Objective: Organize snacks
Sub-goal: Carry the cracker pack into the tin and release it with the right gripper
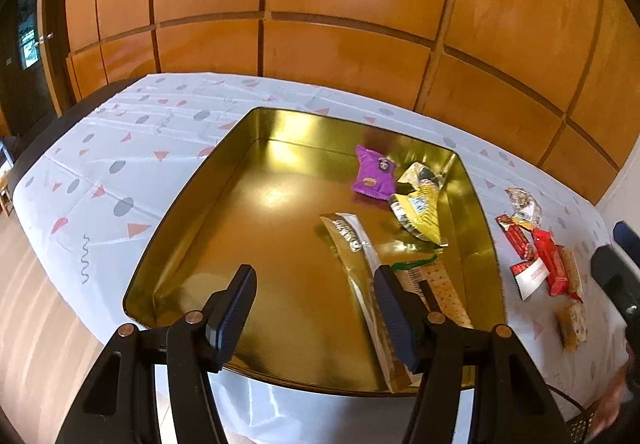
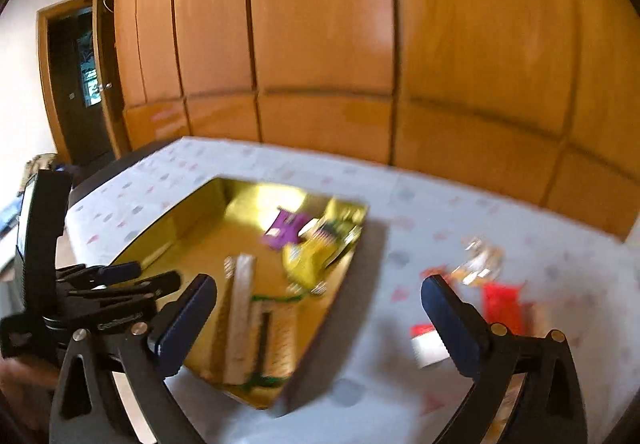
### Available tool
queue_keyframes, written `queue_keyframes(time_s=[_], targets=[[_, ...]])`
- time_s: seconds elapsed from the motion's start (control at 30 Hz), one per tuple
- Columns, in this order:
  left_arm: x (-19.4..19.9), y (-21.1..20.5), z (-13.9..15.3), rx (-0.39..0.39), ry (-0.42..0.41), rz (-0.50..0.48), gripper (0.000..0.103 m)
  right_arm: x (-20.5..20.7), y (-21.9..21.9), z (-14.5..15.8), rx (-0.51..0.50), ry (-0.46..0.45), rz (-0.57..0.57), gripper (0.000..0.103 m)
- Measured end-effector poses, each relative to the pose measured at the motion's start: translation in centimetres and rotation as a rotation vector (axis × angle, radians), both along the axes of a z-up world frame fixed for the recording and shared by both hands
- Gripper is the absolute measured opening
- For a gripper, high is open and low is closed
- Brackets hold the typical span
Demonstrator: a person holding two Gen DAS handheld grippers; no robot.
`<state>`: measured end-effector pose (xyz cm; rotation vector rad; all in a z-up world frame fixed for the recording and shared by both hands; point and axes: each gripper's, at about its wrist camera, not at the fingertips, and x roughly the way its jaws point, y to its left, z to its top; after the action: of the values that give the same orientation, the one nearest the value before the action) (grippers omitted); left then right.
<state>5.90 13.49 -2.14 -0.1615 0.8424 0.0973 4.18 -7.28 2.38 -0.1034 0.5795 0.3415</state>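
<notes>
A gold tin tray point(image 1: 188, 219) sits on the patterned cloth. Inside it lie a purple packet point(image 1: 374, 177), a yellow packet point(image 1: 418, 203), a long gold packet point(image 1: 352, 244) and a cracker packet point(image 1: 444, 292). My left gripper point(image 1: 316, 284) hangs open over the tray's near end with nothing between its fingers. My right gripper point(image 2: 318, 288) is wide open and empty above the tray's right edge point(image 2: 344, 284); this view is blurred. Loose on the cloth to the right are red packets point(image 1: 536, 256) point(image 2: 502, 308), a clear packet point(image 1: 522, 203) and an orange cracker packet point(image 1: 572, 324).
Wooden cabinet doors point(image 1: 320, 3) stand behind the table. The table's left edge point(image 1: 48, 147) drops to a wooden floor. A dark doorway point(image 2: 80, 83) is at the far left. A hand point(image 2: 24, 384) shows at the lower left of the right wrist view.
</notes>
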Motion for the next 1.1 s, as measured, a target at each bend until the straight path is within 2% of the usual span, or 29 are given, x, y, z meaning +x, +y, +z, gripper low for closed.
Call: queue_keyframes(time_s=[0.07, 0.13, 0.17, 0.3, 0.63, 0.83, 1.1], targets=[[-0.1, -0.4, 0.2, 0.006, -0.005, -0.007, 0.062, 0.2, -1.0, 0.0, -0.019, 0.003, -0.024, 0.103], [-0.3, -0.7, 0.3, 0.011, -0.011, -0.016, 0.062, 1.2, -1.9, -0.5, -0.022, 0.092, -0.030, 0.103], [-0.3, -0.9, 0.4, 0.016, -0.013, -0.019, 0.062, 1.3, -2.4, -0.6, -0.010, 0.104, -0.042, 0.103], [-0.5, -1.4, 0.5, 0.030, -0.015, -0.035, 0.062, 1.0, -4.8, -0.6, 0.001, 0.087, -0.105, 0.103], [-0.6, -2.8, 0.6, 0.068, -0.014, -0.064, 0.062, 1.9, -10.0, -0.4, -0.132, 0.065, -0.199, 0.103], [-0.5, -3.7, 0.7, 0.080, -0.002, -0.104, 0.062, 4.2, -14.2, 0.3, -0.178, 0.086, -0.242, 0.103], [-0.1, -6.4, 1.6, 0.114, -0.009, -0.194, 0.062, 9.3, -22.5, 0.2, -0.219, 0.138, -0.370, 0.103]])
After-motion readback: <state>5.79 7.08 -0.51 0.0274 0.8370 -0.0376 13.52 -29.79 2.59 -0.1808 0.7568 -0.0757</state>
